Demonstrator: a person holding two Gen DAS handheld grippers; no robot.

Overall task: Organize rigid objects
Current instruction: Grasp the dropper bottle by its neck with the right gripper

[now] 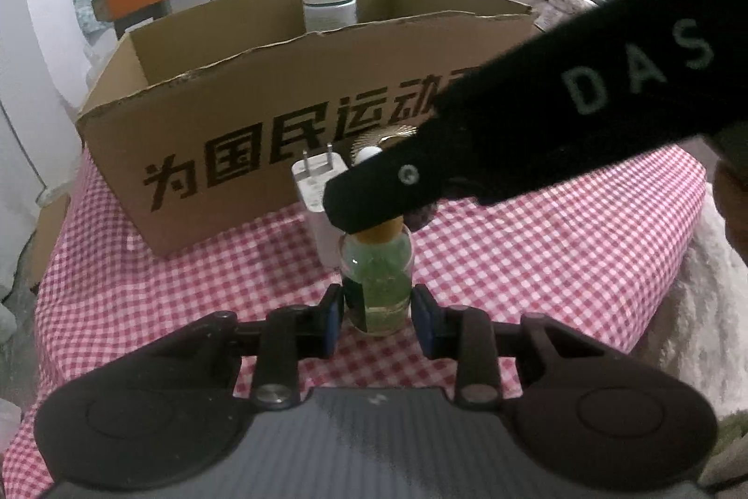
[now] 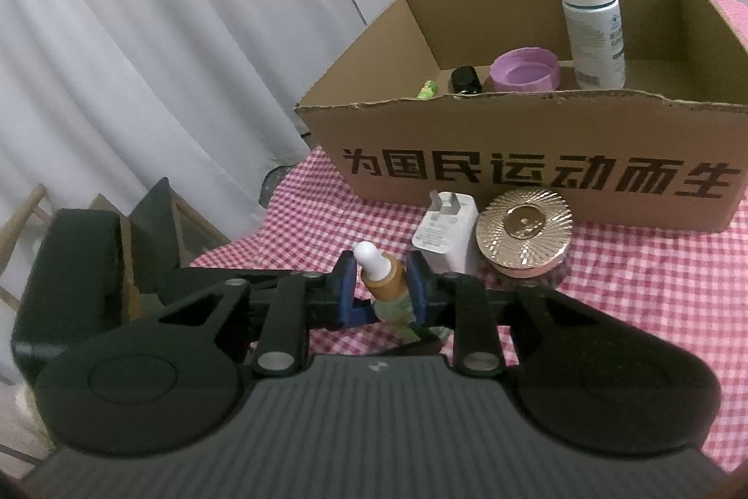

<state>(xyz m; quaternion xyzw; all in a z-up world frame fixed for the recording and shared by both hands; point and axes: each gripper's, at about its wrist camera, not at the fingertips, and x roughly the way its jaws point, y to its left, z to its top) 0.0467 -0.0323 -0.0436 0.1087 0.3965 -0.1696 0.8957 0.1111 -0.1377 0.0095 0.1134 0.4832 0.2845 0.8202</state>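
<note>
Standing upright on checked tablecloth [image 1: 140, 288], dropper bottle [image 1: 377, 288] with green liquid sits just before cardboard box [image 1: 224, 134]. Left gripper [image 1: 378, 312] narrow, blue pads pressing glass body low down. Right gripper [image 2: 377, 279] narrow too, pads clamped on tan collar below white bulb. Behind bottle: white charger [image 2: 446, 235], prongs up; beside it on right, gold-lidded jar [image 2: 523, 237]. Inside box: small green item [image 2: 426, 90], black cap [image 2: 465, 78], purple lid [image 2: 524, 71], tall white bottle [image 2: 593, 26] upright.
</note>
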